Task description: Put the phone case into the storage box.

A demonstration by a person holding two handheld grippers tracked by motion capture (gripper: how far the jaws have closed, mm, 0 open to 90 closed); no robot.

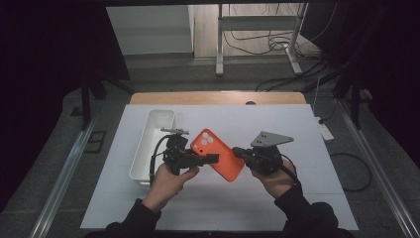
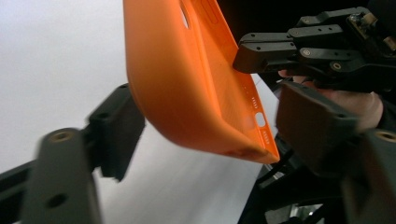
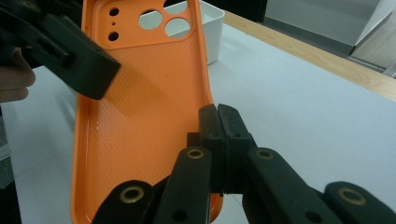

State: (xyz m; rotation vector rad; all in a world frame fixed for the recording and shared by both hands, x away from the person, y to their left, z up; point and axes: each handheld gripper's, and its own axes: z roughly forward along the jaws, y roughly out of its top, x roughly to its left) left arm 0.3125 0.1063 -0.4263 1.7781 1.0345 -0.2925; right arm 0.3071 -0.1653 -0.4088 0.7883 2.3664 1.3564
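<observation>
Orange phone case [image 1: 219,153] hangs above the bench [image 1: 297,198], clamped at one edge by the right gripper [image 3: 218,135], long axis slanting toward the bin, its opposite edge between the left gripper's [image 2: 205,135] parted fingers.

The orange phone case [image 1: 218,154], camera cutouts at its far end, is held tilted above the table, one long edge clamped between the right fingers [image 3: 219,126], its bottom corner between the left fingers [image 2: 116,126].
</observation>
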